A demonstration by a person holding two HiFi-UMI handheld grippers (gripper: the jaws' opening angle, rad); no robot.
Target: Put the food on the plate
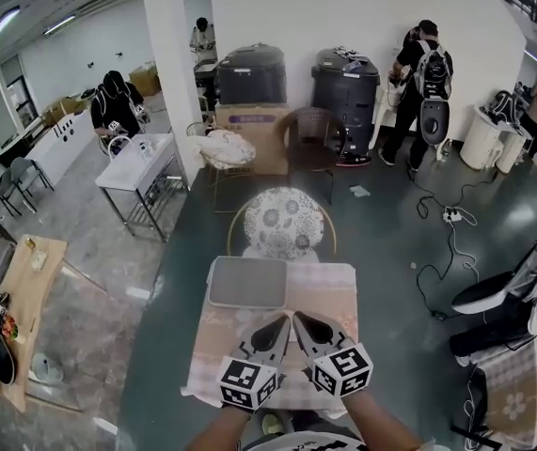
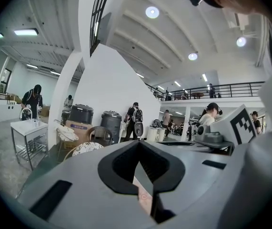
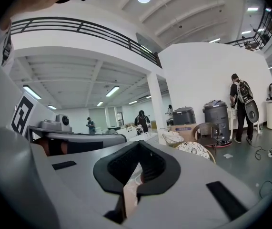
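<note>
Plate (image 1: 247, 282) on table (image 1: 336, 294), ahead of closed L gripper (image 1: 279, 323), R gripper (image 1: 304, 321).

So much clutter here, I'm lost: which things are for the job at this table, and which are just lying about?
For the job: left gripper, right gripper, both shut and empty; grey tray; table. No food in sight.
Lying about: chair, bins, box, power strip.

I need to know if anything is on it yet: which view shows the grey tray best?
The head view: it looks down on the whole grey tray, whose surface looks bare. Both gripper views look level across the room and show nothing of the tray.
</note>
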